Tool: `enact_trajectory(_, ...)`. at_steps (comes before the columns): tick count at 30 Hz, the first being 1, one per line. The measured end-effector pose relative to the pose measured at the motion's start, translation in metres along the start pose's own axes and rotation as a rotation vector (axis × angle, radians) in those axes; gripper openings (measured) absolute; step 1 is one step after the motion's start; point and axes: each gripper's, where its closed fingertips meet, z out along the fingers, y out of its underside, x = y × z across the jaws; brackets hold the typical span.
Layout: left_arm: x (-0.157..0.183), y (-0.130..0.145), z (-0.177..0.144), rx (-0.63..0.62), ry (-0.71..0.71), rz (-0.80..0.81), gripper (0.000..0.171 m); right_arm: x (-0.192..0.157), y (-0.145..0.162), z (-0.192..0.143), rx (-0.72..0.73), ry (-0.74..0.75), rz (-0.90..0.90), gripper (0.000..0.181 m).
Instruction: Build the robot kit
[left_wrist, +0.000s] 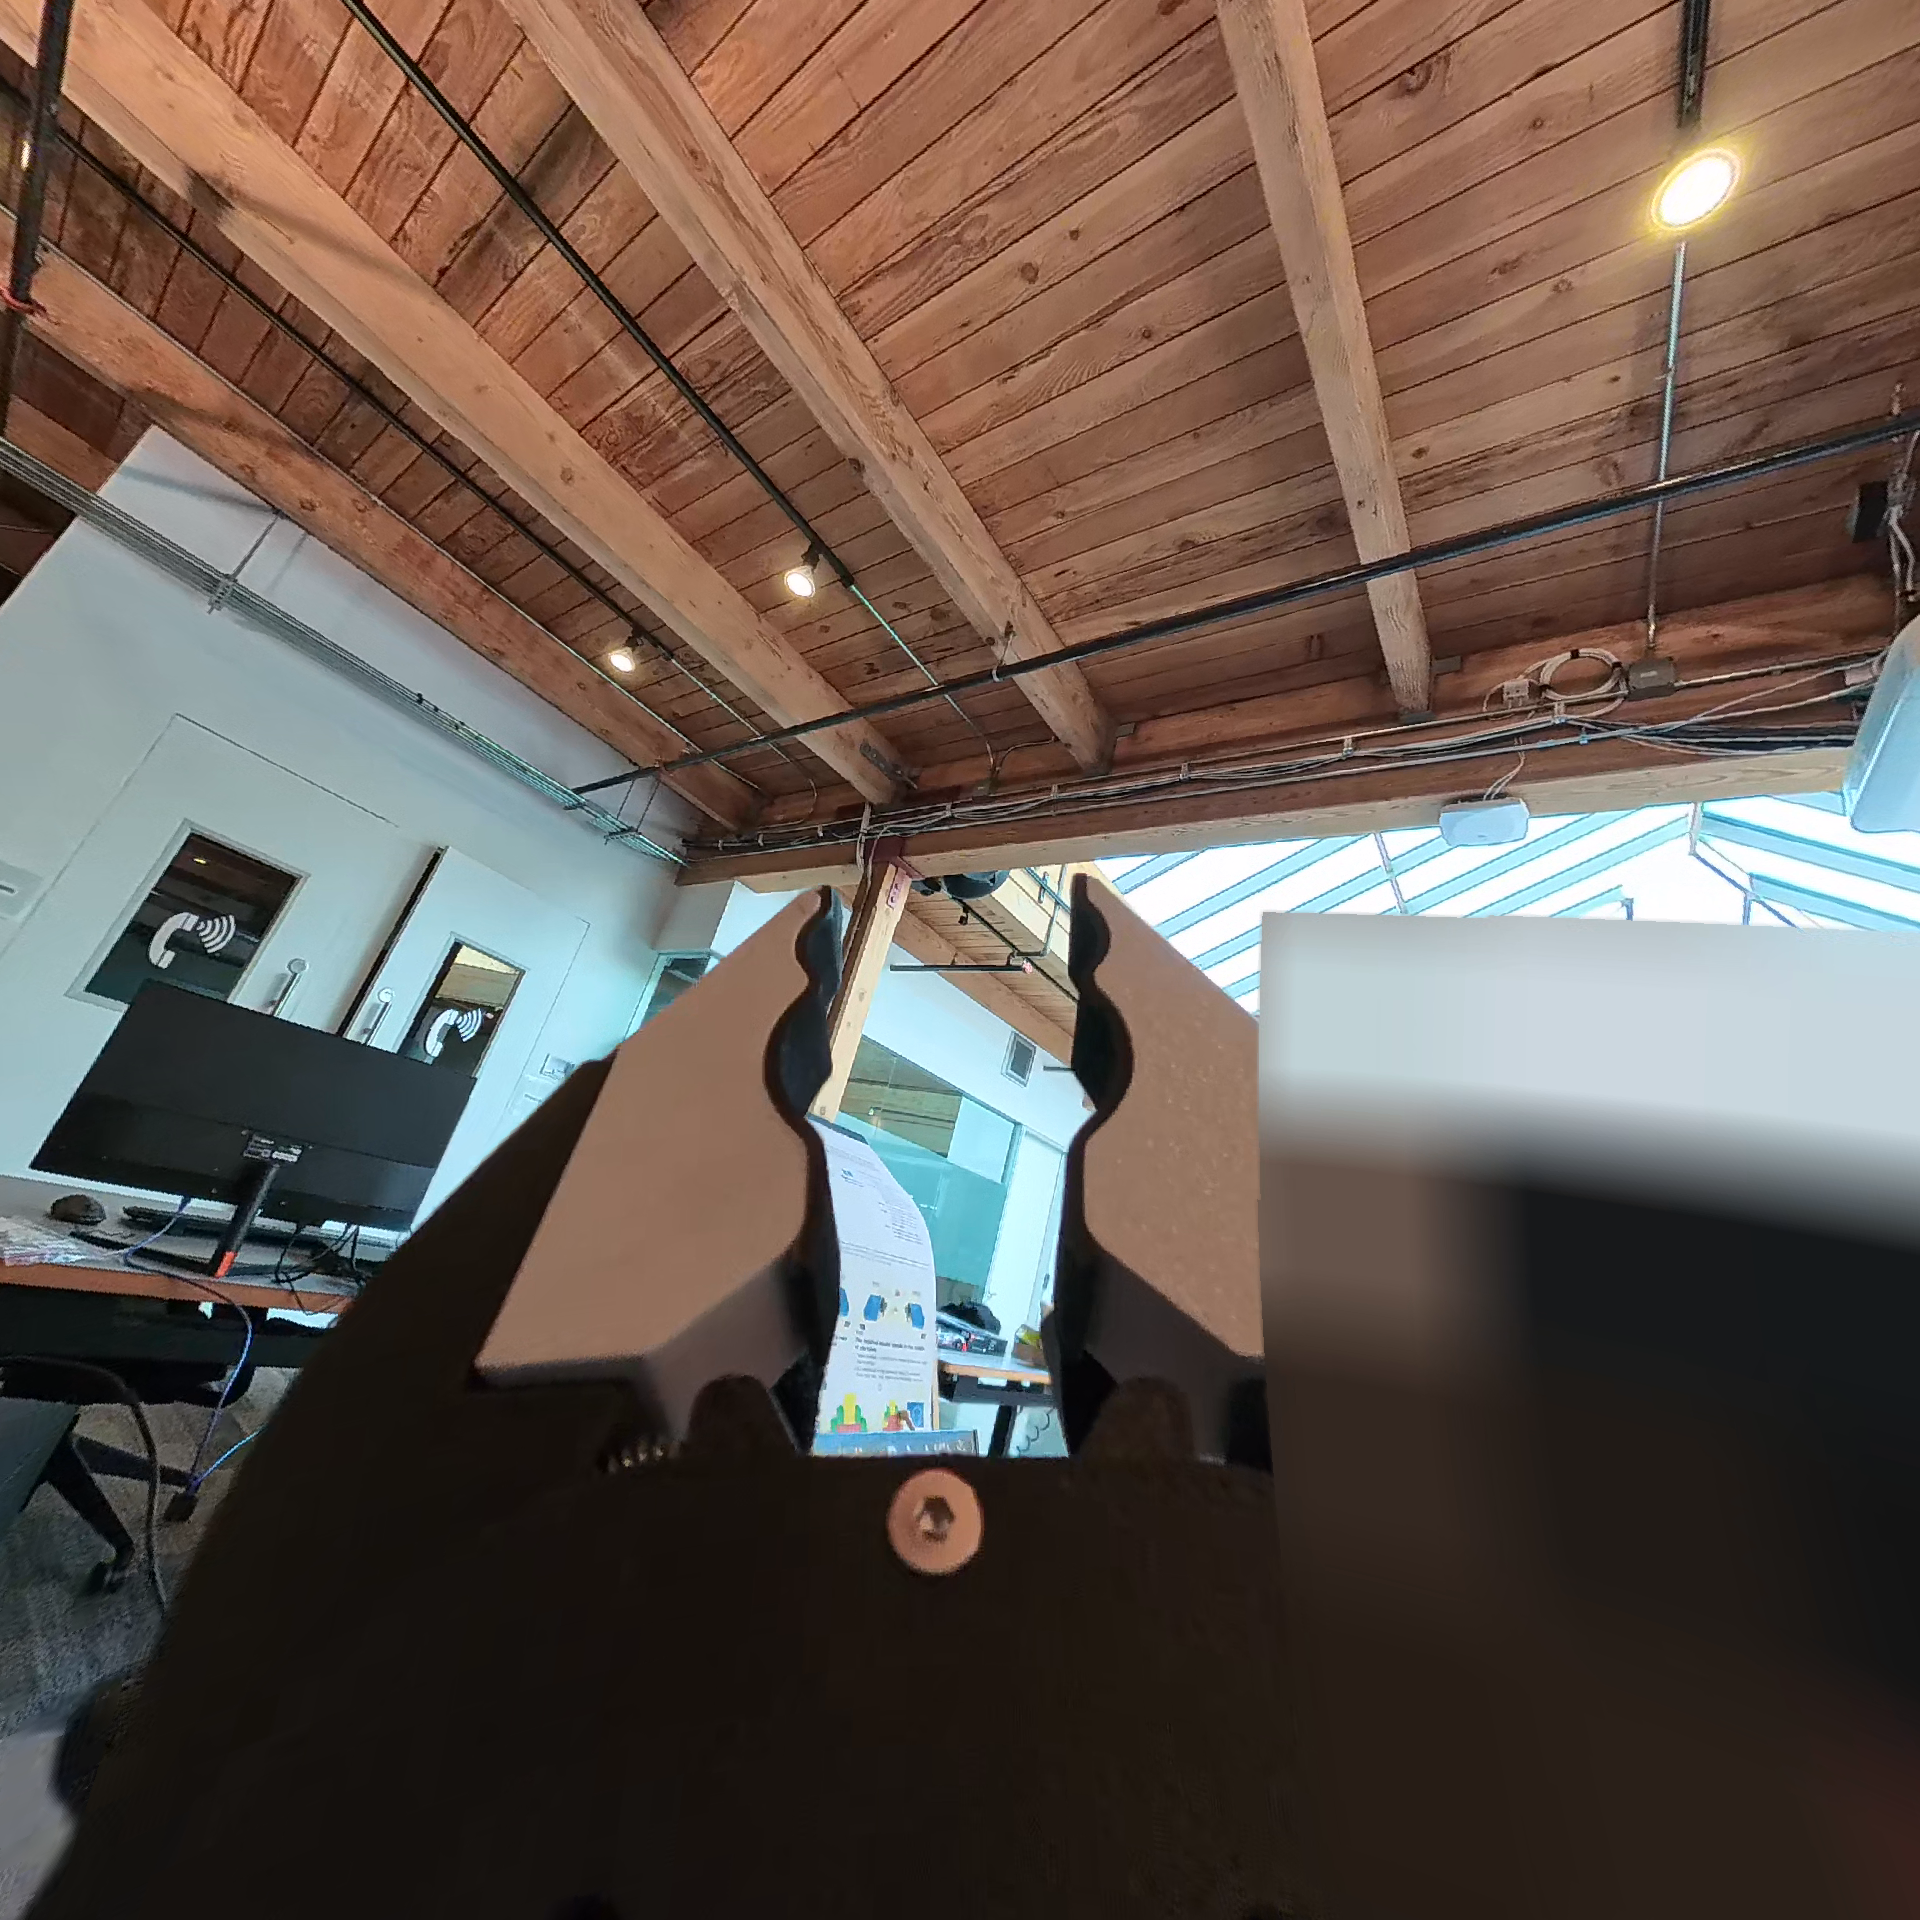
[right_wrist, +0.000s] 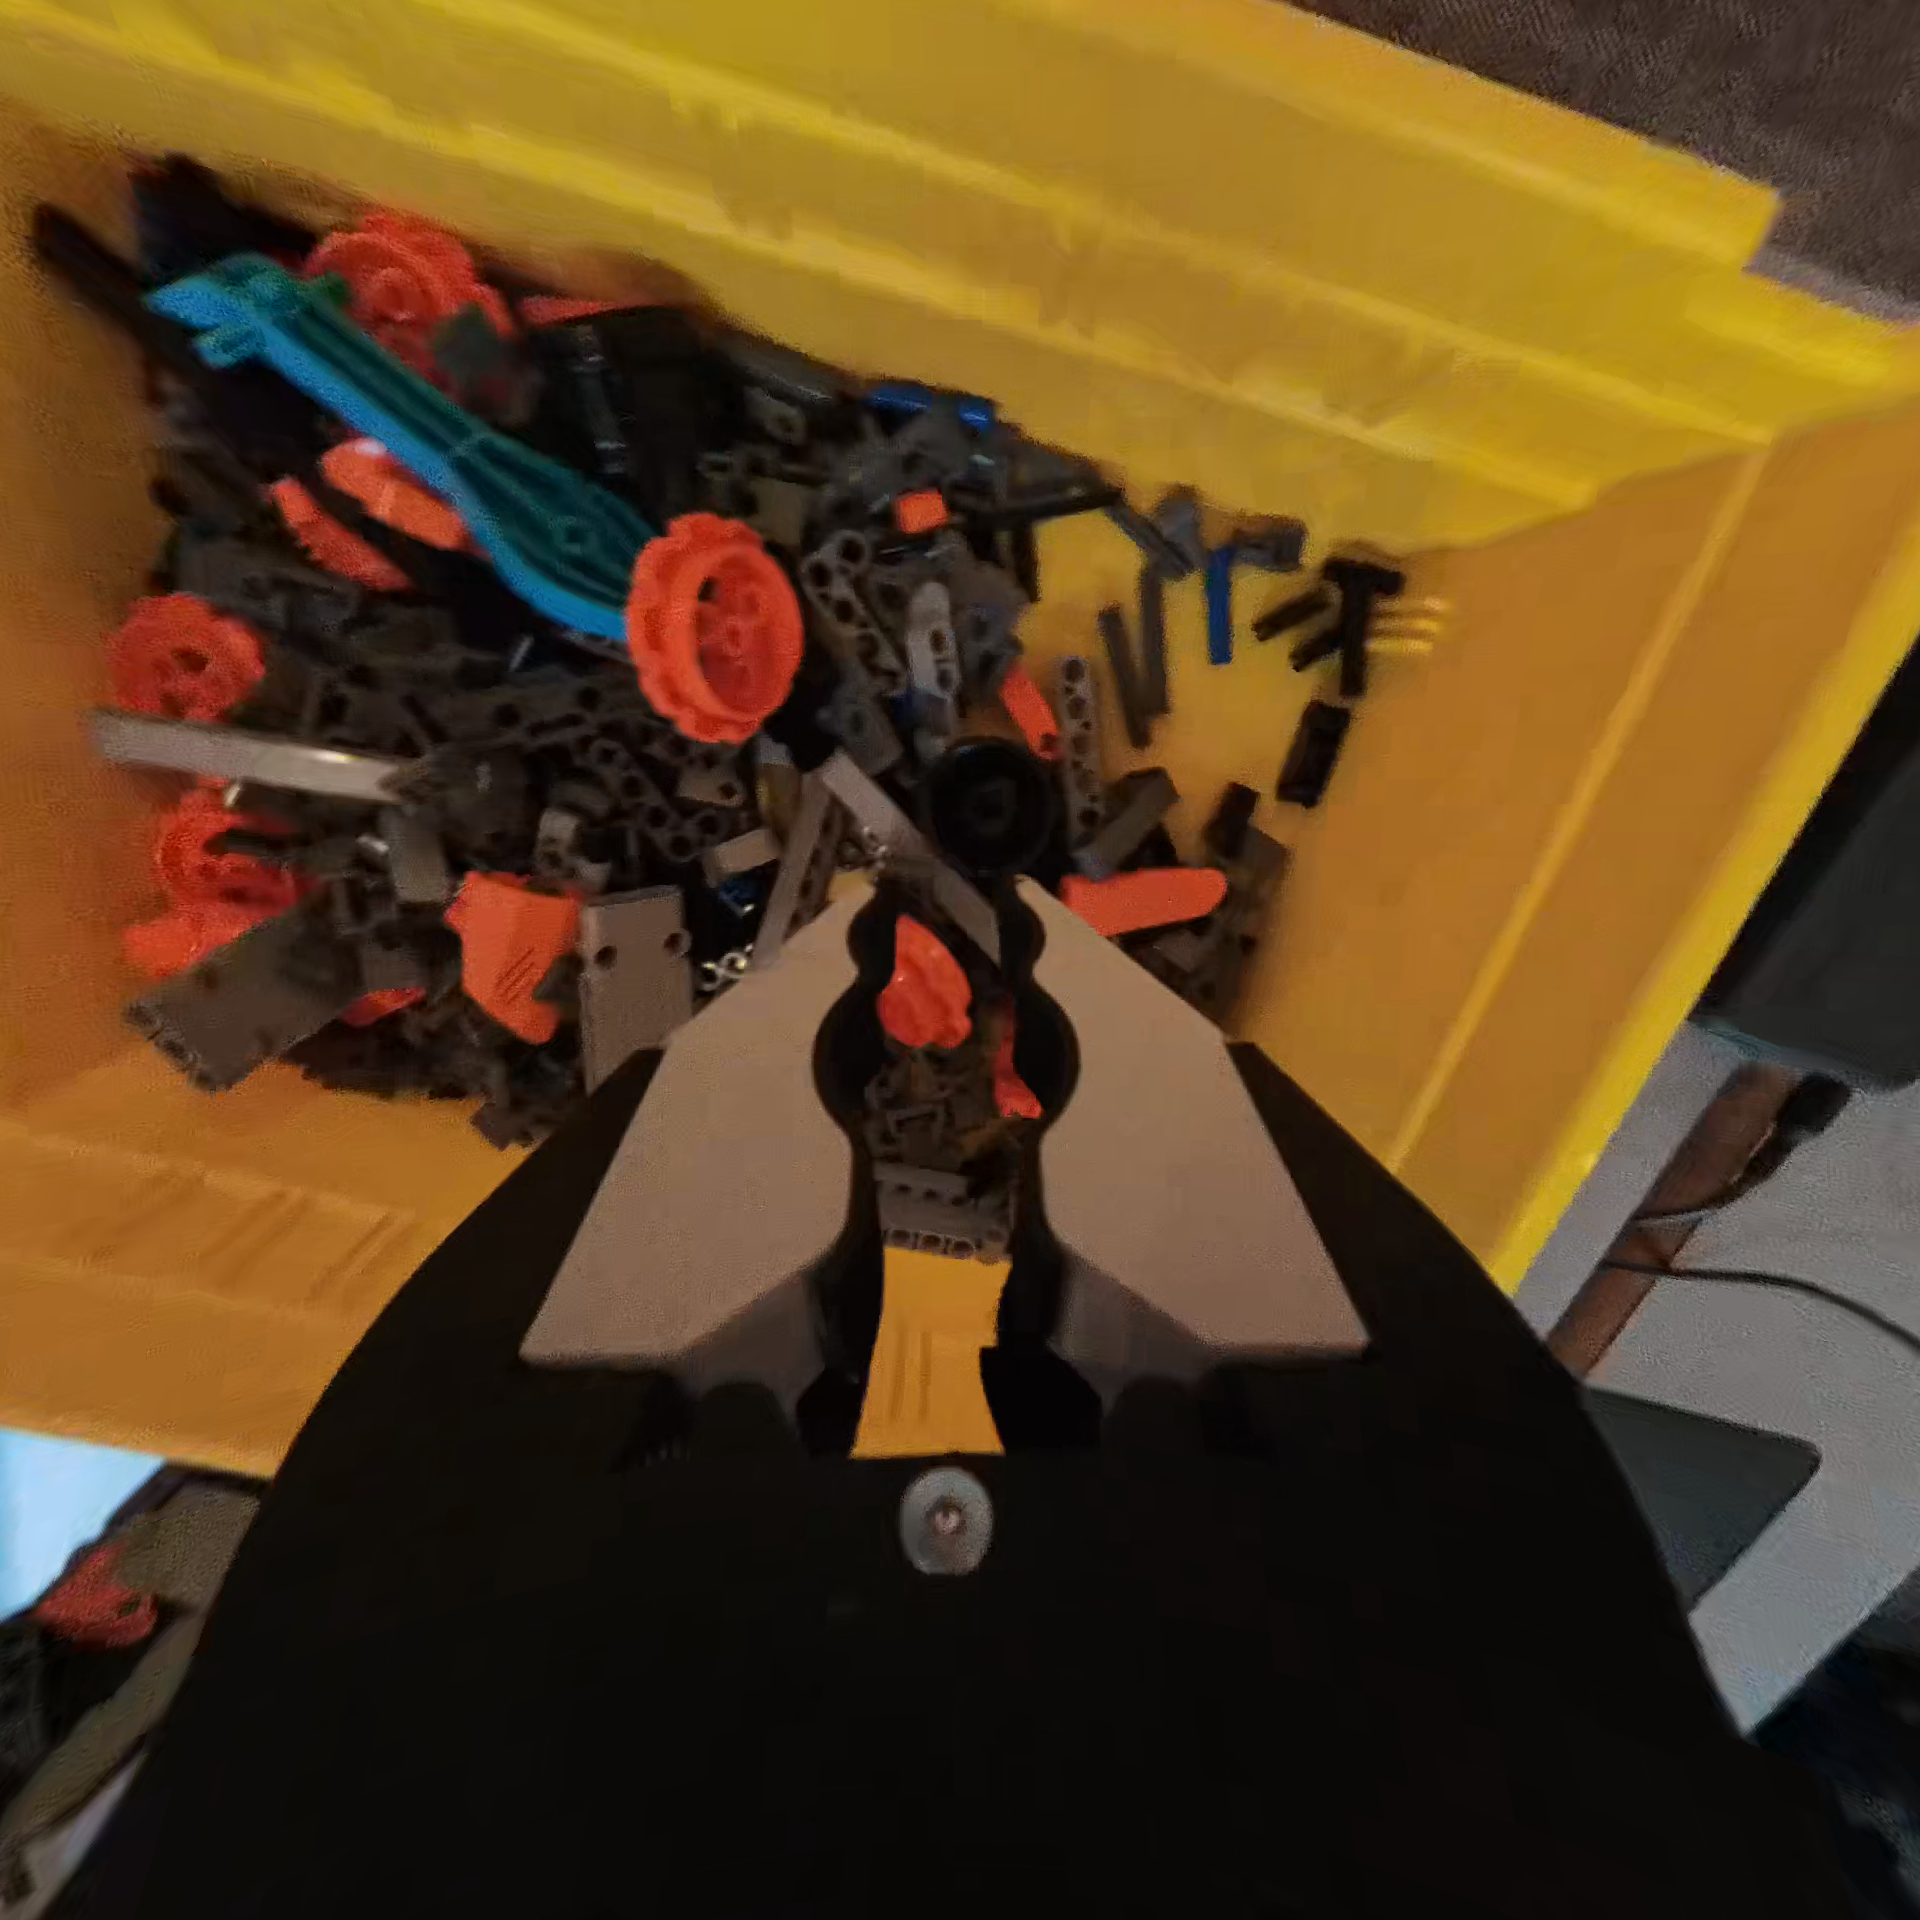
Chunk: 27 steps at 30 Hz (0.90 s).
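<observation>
My right gripper (right_wrist: 940, 899) hangs over a yellow plastic bin (right_wrist: 1143, 260) holding a heap of small building parts. Its jaws stand a little apart with nothing clamped. A small red part (right_wrist: 920, 987) lies in the heap and shows through the gap between the fingers. Just beyond the tips lie a black round part (right_wrist: 987, 805) and a flat red piece (right_wrist: 1143, 899). A red wheel (right_wrist: 717, 629) and a long teal piece (right_wrist: 457, 457) lie further left. My left gripper (left_wrist: 951, 899) points up towards a wooden ceiling, open and empty.
The bin's walls rise around the heap, with bare yellow floor (right_wrist: 1382, 831) at its right. A grey tabletop (right_wrist: 1766, 1247) with a cable lies to the right of the bin. In the left wrist view, a black monitor (left_wrist: 260, 1112) stands on a desk at left. My right fingertips sit around 45 cm from my left ones. The left gripper is farther from the flat red piece (right_wrist: 1143, 899), some 50 cm, than the right, some 4 cm.
</observation>
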Motion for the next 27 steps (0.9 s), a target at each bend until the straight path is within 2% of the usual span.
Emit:
enact_trajectory(1,-0.001,0.0,0.0,0.003,0.0,-0.003,0.042,-0.008,-0.001,-0.002,0.018,-0.014,-0.071,0.028)
enact_trajectory(7,0.002,0.004,0.002,-0.015,0.005,0.0,0.042,-0.044,0.006,0.029,-0.049,-0.082,-0.353,0.029)
enact_trajectory(11,0.0,0.002,0.001,-0.007,0.001,-0.001,0.042,-0.027,-0.006,0.043,-0.057,-0.003,-0.4,0.023)
enact_trajectory(15,-0.001,0.003,0.001,-0.012,0.003,-0.002,0.042,0.027,-0.017,0.034,-0.056,0.214,-0.329,0.016)
enact_trajectory(16,-0.001,0.003,0.001,-0.013,0.004,-0.002,0.042,0.035,-0.016,0.03,-0.059,0.229,-0.302,0.016)
enact_trajectory(19,-0.001,0.001,0.0,-0.005,0.002,-0.002,0.042,0.029,-0.01,0.017,-0.054,0.161,-0.239,0.022)
enact_trajectory(22,-0.001,0.001,0.0,-0.003,0.004,-0.006,0.042,-0.016,0.01,0.005,-0.096,-0.069,-0.26,0.026)
enact_trajectory(24,-0.001,0.002,0.001,-0.007,0.004,-0.002,0.042,-0.045,0.029,0.004,-0.163,-0.187,-0.32,0.021)
enact_trajectory(27,0.0,0.004,0.002,-0.014,0.007,-0.004,0.042,-0.045,0.053,0.019,-0.304,-0.133,-0.411,0.019)
